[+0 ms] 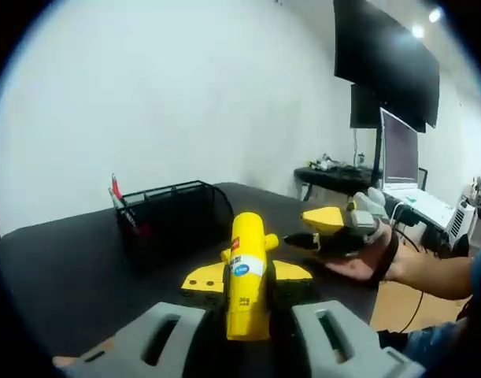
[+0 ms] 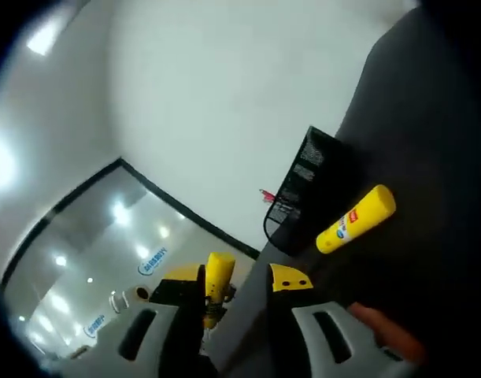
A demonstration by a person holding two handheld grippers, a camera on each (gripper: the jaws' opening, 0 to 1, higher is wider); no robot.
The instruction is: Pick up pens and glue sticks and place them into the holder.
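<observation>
The left claw (image 1: 248,276) grips a yellow glue stick (image 1: 246,276) upright between its yellow pads, above the black table (image 1: 59,268). Beyond it to the left stands the mesh holder (image 1: 173,211) with a pen (image 1: 116,191) inside. To the right, a hand (image 1: 366,256) carries the right claw (image 2: 248,283), which clamps another glue stick (image 2: 217,283); ahead of it lies a third glue stick (image 2: 355,220) beside the holder (image 2: 303,189).

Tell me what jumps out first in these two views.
A yellow glue stick stands clamped between the left gripper jaws, close to the camera. Behind it a black mesh holder sits on the dark table, something red poking out. In the right gripper view, the right gripper holds another yellow glue stick.
</observation>
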